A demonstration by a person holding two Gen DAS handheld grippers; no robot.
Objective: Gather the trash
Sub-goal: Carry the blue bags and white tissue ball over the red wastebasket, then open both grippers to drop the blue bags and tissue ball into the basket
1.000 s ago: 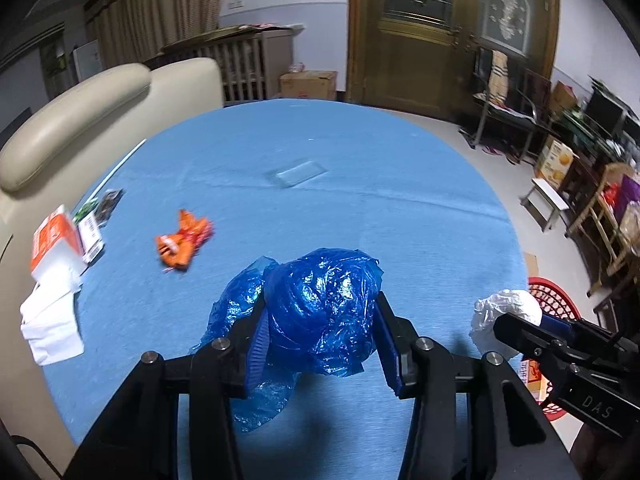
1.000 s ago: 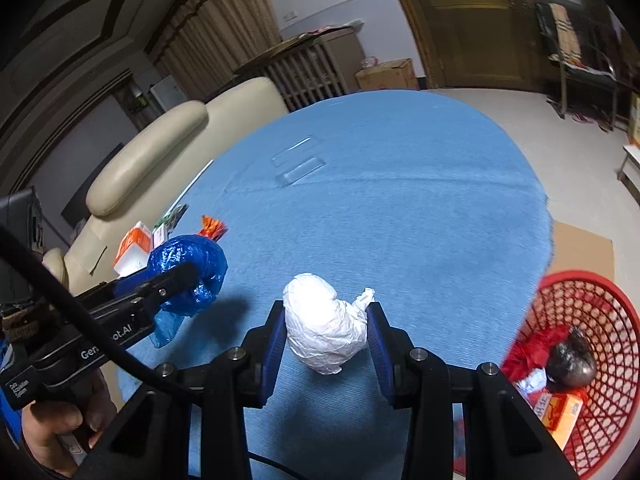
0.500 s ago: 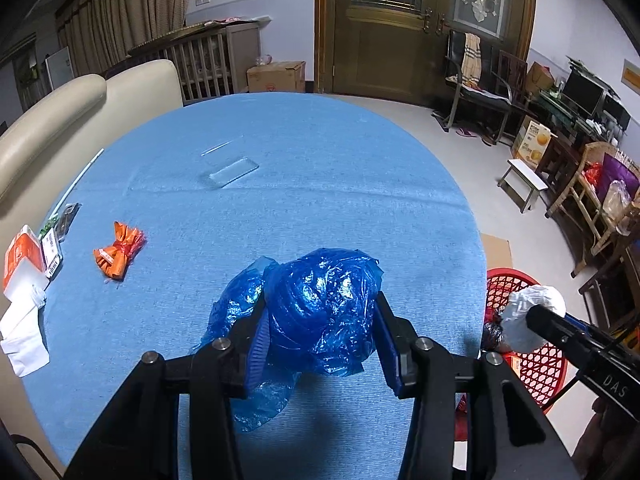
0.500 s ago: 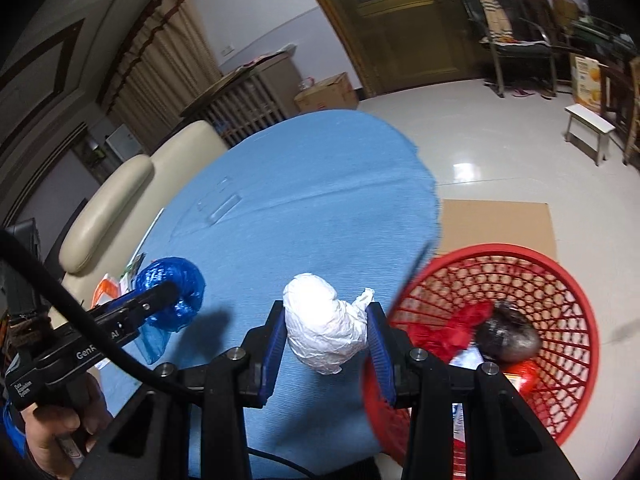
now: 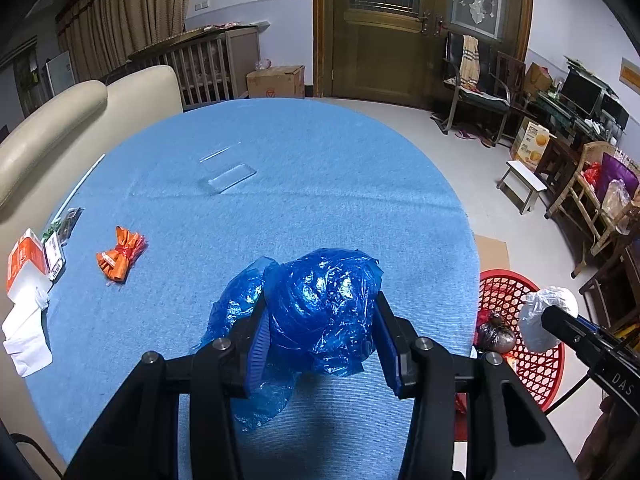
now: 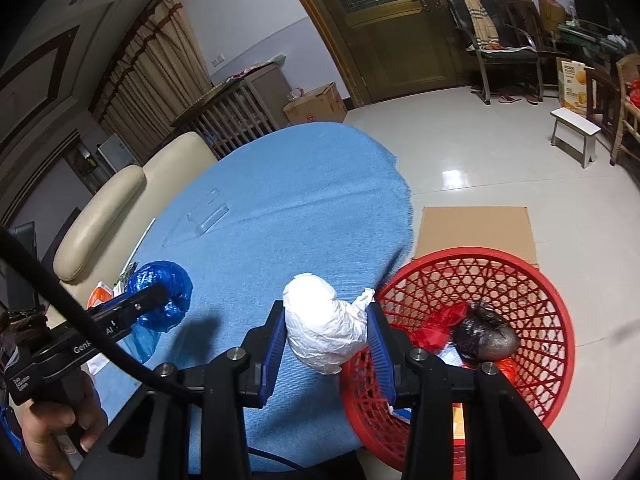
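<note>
My left gripper (image 5: 322, 332) is shut on a crumpled blue plastic bag (image 5: 320, 312), held above the blue tablecloth (image 5: 280, 184). My right gripper (image 6: 328, 340) is shut on a crumpled white plastic bag (image 6: 324, 328), held at the table's right edge beside the rim of the red mesh basket (image 6: 532, 288) on the floor. The basket holds red wrapping, a dark ball and other scraps. In the left wrist view the white bag (image 5: 548, 318) shows over the basket (image 5: 520, 364) at the right. An orange wrapper (image 5: 120, 254) lies on the cloth at the left.
At the table's left edge lie an orange-white box (image 5: 26, 260), white tissue (image 5: 26, 332) and small packets (image 5: 54, 256). A clear plastic piece (image 5: 230, 176) lies mid-table. Behind stand a cream sofa (image 5: 60, 120), a flat cardboard sheet (image 6: 476, 232) on the floor, chairs and a stool (image 6: 574, 136).
Both grippers have swung to the right with their bags. The white bag went from over the middle of the cloth to the table's edge, beside the red basket.
</note>
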